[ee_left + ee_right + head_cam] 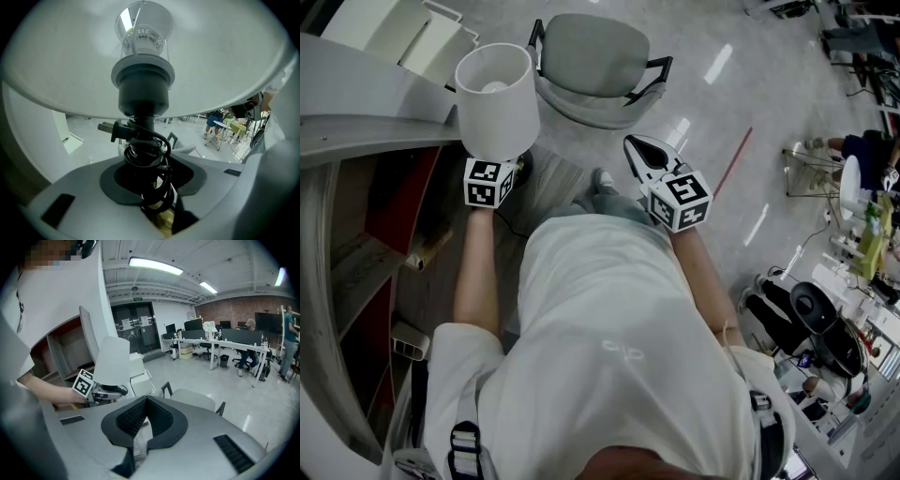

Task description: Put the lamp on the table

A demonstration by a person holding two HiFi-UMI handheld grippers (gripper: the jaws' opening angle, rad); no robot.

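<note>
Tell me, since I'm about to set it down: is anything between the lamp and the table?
Nothing visible: the lamp, held by the left gripper, hangs beside the grey table's edge; the chair stands clear.

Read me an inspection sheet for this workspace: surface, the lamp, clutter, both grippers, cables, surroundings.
Surface: curved white table on the left; the lamp is not on it yet.
Job's things: lamp, white shade, upright, held beside the table edge.
Clutter: nothing seen.
Grippers: left gripper closed on the lamp's stem; right gripper shut, empty.
Cables: black cord wound round the stem, plug sticking out.
Surroundings: grey chair ahead, shelves under the table, office desks beyond.
</note>
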